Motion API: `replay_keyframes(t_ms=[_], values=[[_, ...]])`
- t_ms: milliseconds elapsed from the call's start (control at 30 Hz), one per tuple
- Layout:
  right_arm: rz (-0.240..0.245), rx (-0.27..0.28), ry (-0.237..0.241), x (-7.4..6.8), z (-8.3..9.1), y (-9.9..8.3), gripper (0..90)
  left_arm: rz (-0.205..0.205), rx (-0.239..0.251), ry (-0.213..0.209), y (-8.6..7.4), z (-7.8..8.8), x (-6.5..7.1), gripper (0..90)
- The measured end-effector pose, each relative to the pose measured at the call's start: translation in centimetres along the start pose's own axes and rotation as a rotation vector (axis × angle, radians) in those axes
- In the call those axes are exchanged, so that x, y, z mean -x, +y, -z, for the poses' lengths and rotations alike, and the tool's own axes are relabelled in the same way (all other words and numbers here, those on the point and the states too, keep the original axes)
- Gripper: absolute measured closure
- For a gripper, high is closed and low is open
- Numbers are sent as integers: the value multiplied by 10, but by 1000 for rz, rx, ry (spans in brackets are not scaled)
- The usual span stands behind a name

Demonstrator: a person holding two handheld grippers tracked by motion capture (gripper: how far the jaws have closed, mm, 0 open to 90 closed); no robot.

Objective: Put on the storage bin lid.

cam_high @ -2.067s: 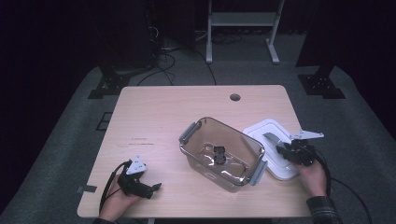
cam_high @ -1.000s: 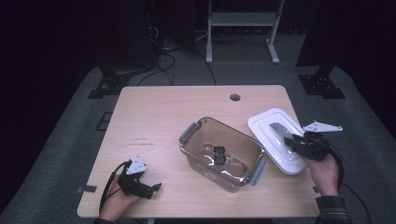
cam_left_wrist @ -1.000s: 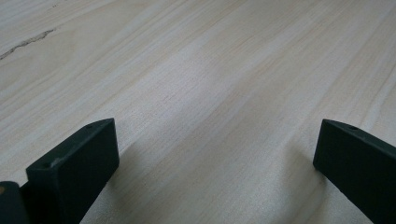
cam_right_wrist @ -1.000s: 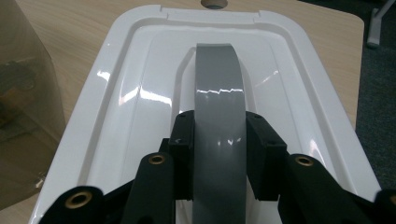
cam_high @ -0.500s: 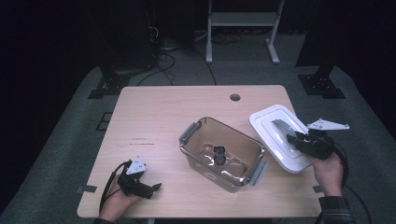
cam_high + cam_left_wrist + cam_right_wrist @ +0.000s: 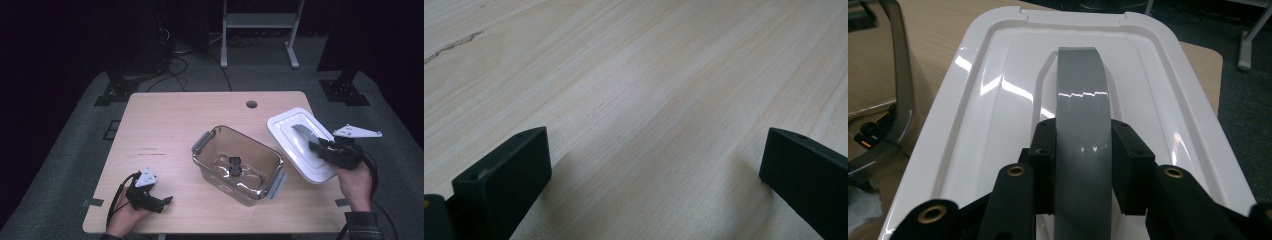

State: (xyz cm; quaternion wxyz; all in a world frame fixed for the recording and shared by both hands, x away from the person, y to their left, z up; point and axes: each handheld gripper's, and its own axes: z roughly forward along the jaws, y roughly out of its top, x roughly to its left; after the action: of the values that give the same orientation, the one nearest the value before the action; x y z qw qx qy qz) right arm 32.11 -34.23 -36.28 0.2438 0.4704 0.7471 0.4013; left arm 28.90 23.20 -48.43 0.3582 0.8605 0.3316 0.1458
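table (image 6: 175, 125): bearing a clear bin (image 6: 240, 165) near its middle. white lid (image 6: 295, 142): hanging tilted just right of the bin, its grey handle (image 6: 1082, 125) pinched by the right gripper (image 6: 1082, 165); risking swinging or slipping, since one narrow strap is carrying it. left gripper (image 6: 150, 197): resting well left of the bin, jaws gaping, gripping nothing.

Small black object (image 6: 234, 165) inside the clear container (image 6: 260, 152) too small to identify, lid's (image 6: 998, 90) near end cut off.
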Motion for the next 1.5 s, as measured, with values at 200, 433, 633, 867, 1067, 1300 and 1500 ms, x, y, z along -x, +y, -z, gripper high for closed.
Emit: replay_keyframes(t_ms=[200, 433, 633, 867, 1067, 1300, 1500], values=[[3, 13, 16, -5, 5, 5, 663, 0, 0, 0, 0, 0, 0, 0], [13, 20, 30, -11, 9, 10, 663, 0, 0, 0, 0, 0, 0, 0], [26, 26, 45, -17, 12, 14, 663, 0, 1, 0, 0, 0, 0, 0], [41, 30, 68, -26, 13, 18, 663, 0, 0, 0, 0, 0, 0, 0], [57, 32, 77, -32, 13, 21, 663, 0, 0, 0, 0, 0, 0, 0], [65, 30, 85, -37, 12, 24, 663, 0, 0, 0, 0, 0, 0, 0], [69, 29, 92, -41, 10, 26, 664, -1, 0, 0, 0, 0, 0, 0]])
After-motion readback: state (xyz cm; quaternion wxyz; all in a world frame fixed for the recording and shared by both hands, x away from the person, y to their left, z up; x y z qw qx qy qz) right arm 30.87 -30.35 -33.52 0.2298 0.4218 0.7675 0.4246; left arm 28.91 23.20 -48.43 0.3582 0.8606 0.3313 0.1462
